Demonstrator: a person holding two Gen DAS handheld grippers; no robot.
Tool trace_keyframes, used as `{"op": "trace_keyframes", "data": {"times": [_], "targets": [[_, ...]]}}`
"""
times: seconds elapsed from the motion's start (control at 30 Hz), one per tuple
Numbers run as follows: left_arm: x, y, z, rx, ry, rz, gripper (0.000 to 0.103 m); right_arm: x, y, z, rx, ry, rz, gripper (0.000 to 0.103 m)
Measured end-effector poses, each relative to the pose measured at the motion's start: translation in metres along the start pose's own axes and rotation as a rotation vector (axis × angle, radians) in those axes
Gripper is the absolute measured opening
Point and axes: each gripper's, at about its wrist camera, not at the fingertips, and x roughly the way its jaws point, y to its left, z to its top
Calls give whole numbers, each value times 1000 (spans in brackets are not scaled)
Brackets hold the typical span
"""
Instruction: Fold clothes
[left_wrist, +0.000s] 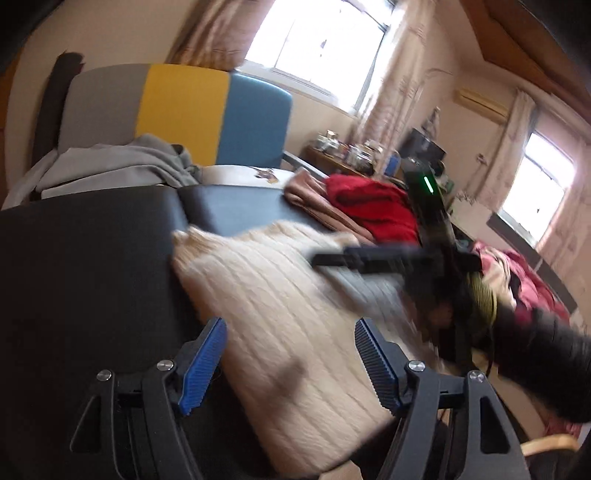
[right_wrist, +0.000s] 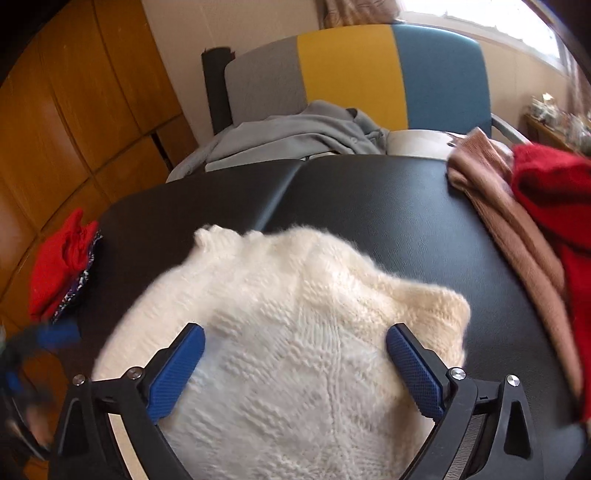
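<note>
Two grippers hover over a cream knit sweater (right_wrist: 295, 350) lying on a black padded table (right_wrist: 388, 206). Seen from the right wrist, the right gripper (right_wrist: 295, 365) fills the lower frame, its blue-padded jaws spread wide with the sweater between and beneath them, pinching nothing. From the left wrist, the left gripper (left_wrist: 291, 365) stands likewise spread at the bottom of the frame, above the sweater's (left_wrist: 280, 317) near edge. Motion blur smears the right gripper (left_wrist: 332, 260) at centre right of that view, so whether it touches the knit cannot be told. A pink garment (right_wrist: 517, 240) and a red one (right_wrist: 554, 192) lie at the table's right edge. A grey, yellow and blue chair (right_wrist: 351, 74) holding grey clothing (right_wrist: 295, 136) stands at upper centre.
</note>
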Motion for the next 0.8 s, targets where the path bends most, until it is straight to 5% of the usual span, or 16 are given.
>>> {"op": "trace_keyframes", "data": {"times": [0.17, 0.3, 0.37, 0.67, 0.8], "targets": [[18, -16, -16, 25, 38, 12, 73, -8, 51, 25, -186, -2, 149, 100], [41, -14, -35, -24, 130, 41, 73, 46, 43, -9, -289, 96, 72, 103], [48, -18, -44, -12, 114, 78, 73, 41, 24, -18, -236, -23, 165, 103], [51, -27, -42, -2, 91, 143, 73, 46, 19, -11, -239, -22, 167, 103], [20, -18, -32, -88, 46, 95, 73, 40, 20, -4, -202, -5, 158, 103]]}}
